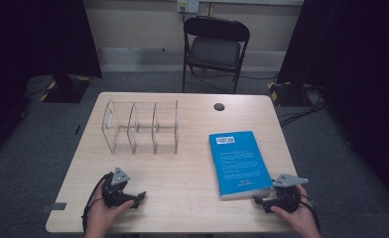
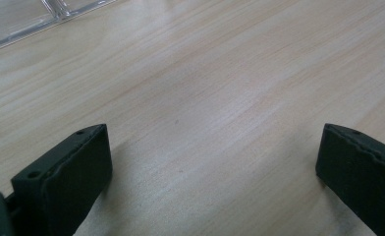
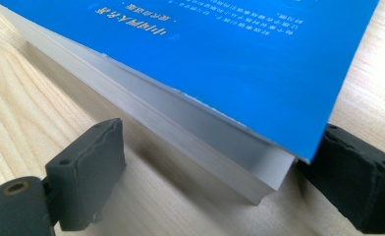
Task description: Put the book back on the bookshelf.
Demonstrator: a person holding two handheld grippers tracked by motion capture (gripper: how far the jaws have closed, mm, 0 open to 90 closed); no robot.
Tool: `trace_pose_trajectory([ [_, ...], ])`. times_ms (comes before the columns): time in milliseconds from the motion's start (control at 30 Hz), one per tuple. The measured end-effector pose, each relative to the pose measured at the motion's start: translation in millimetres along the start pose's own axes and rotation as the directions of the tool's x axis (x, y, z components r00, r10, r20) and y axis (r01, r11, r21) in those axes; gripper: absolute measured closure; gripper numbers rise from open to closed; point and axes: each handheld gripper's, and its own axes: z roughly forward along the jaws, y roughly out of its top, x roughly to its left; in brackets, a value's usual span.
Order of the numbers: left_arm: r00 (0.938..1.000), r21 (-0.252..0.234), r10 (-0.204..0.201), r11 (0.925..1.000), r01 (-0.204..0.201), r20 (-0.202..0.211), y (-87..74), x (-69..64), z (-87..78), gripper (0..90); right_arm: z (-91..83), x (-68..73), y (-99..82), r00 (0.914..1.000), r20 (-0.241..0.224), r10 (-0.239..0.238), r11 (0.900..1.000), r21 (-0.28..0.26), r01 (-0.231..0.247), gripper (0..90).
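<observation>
A blue paperback book (image 1: 238, 161) lies flat on the right half of the wooden table (image 1: 182, 183). My right gripper (image 1: 261, 203) rests at the book's near right corner. In the right gripper view the right gripper (image 3: 220, 128) is open, and the near corner of the book (image 3: 239, 59) reaches in between its jaws; the left jaw stands clear of the pages, the right jaw sits close beside the corner. My left gripper (image 1: 138, 199) lies near the table's front left. Its jaws stand wide apart, so the left gripper (image 2: 215, 132) is open over bare wood.
A clear acrylic divider rack (image 1: 140, 128) with three compartments stands at the table's back left; its base edge (image 2: 28, 24) is seen far ahead of the left gripper. A round cable hole (image 1: 219, 106) is at the back. A black folding chair (image 1: 215, 47) stands beyond the table.
</observation>
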Motion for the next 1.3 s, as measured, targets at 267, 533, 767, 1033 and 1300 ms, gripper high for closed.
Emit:
trace_pose_trajectory([
  [267, 1.0, -0.001, 0.002, 1.0, -0.002, 0.008, 0.1, 0.3, 0.5, 0.0, -0.1, -0.1, 0.0, 1.0, 0.0, 0.0, 1.0, 0.0, 0.0, 9.9],
  [533, 0.9999, 0.0, 0.002, 1.0, -0.002, 0.017, 2.8, 0.1, 2.9, 0.0, -1.5, 0.0, -1.1, 0.9999, 0.01, 0.009, 0.9999, -0.012, -0.008, 16.0],
  [767, 0.9973, 0.004, 0.02, 0.9998, -0.02, 0.07, 9.7, -8.3, 0.0, 16.9, -4.4, -4.4, -2.8, 0.9999, 0.007, 0.007, 0.9996, -0.026, -0.007, 22.5],
  [1033, 0.9899, -0.003, 0.031, 0.9995, -0.031, 0.139, 17.9, -18.8, 3.0, 16.2, -4.5, -3.7, -2.4, 0.9999, 0.012, 0.008, 0.9997, -0.023, -0.008, 22.9],
  [1300, 0.9725, -0.005, 0.092, 0.9956, -0.093, 0.214, 34.2, -45.8, 3.8, 16.0, -4.0, -2.1, -0.4, 0.9998, 0.015, 0.01, 0.9999, -0.011, -0.01, 23.3],
])
